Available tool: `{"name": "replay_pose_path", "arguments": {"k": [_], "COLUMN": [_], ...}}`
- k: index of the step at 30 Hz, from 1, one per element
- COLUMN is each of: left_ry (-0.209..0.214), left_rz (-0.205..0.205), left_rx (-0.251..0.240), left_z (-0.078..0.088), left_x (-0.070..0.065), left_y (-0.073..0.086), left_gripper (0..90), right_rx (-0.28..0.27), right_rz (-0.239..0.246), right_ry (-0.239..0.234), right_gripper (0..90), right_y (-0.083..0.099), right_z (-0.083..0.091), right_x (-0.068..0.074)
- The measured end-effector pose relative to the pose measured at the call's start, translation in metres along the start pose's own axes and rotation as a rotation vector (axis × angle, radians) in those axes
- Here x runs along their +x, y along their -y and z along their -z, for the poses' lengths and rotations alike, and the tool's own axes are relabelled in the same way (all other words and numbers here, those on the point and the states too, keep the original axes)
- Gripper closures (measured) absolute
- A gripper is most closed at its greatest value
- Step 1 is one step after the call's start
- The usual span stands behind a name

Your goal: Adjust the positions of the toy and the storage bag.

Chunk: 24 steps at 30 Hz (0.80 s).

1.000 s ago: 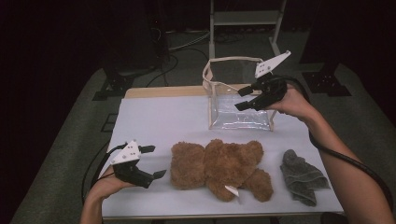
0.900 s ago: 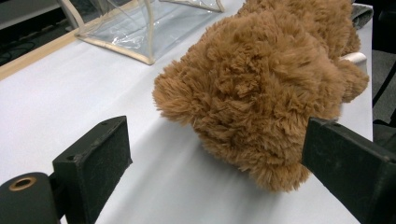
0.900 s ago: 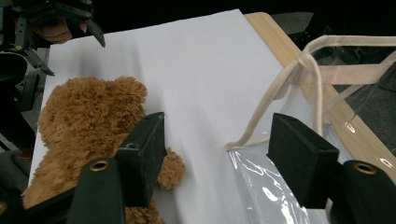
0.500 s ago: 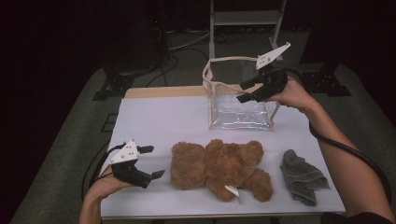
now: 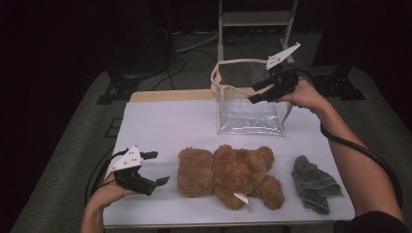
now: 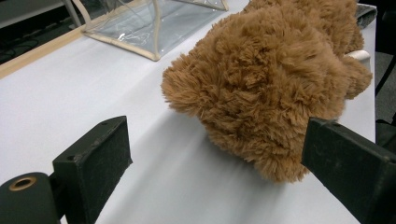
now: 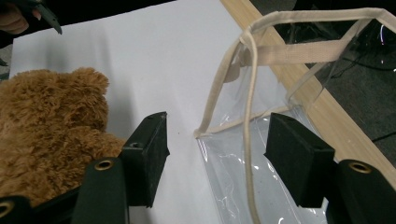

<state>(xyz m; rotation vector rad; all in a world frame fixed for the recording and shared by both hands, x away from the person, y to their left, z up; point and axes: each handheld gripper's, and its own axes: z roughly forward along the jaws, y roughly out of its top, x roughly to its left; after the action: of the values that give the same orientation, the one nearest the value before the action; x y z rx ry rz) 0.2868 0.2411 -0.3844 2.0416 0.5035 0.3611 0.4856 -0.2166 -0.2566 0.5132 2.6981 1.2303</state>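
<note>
White sheeting covers the table (image 5: 160,126), which stands in a dark room with cables and a metal stand's legs on the floor behind it. At the far right of the table a clear plastic bag (image 5: 250,114) with beige trim and a beige strap stands upright, its mouth open to the top. The right gripper (image 5: 257,92) hangs over the bag's right rim, jaws spread and angled toward the opening; in the right gripper view the bag's near corner (image 7: 205,133) and its strap lie between the two black jaws without either pad pressing on them. Those jaws have eased only slightly closer together over the last second and hold nothing. A brown teddy bear (image 5: 228,172) lies flat near the table's front edge, with a small white tag at its lower side. The left gripper (image 5: 158,167) rests low on the sheeting just to the bear's left, jaws wide apart and pointed at it; the left gripper view shows the bear's fur (image 6: 261,88) close ahead of the open jaws, untouched. A crumpled grey cloth (image 5: 313,184) lies beside the bear, near the table's right front corner.
</note>
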Motion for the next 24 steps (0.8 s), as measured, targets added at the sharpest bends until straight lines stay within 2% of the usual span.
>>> {"name": "replay_pose_path", "arguments": {"k": [6, 13, 14, 17, 18, 24], "left_ry": [-0.007, -0.007, -0.008, -0.011, -0.010, -0.014], "left_rz": [0.001, 0.002, -0.001, 0.004, 0.005, 0.005], "left_rx": [0.000, -0.002, -0.003, -0.007, -0.009, -0.008], "left_z": [0.001, 0.000, 0.001, 0.002, 0.002, 0.004], "left_x": [0.000, 0.000, 0.000, 0.000, 0.000, 0.001], "left_y": [0.001, 0.001, 0.001, 0.001, 0.001, 0.002], "left_gripper": [7.6, 7.6, 7.6, 7.6, 7.6, 7.6], "right_rx": [0.029, 0.053, 0.068, 0.083, 0.098, 0.125], "right_rz": [-0.021, -0.026, -0.021, -0.017, -0.009, 0.018], "right_ry": [0.008, 0.016, 0.018, 0.026, 0.031, 0.050], "right_gripper": [41.3, 50.5, 54.7, 58.6, 64.8, 81.4], "right_y": [0.008, 0.012, 0.012, 0.013, 0.014, 0.012], "right_z": [-0.006, -0.012, -0.014, -0.017, -0.020, -0.023], "right_x": [-0.008, -0.011, -0.010, -0.010, -0.009, -0.007]}}
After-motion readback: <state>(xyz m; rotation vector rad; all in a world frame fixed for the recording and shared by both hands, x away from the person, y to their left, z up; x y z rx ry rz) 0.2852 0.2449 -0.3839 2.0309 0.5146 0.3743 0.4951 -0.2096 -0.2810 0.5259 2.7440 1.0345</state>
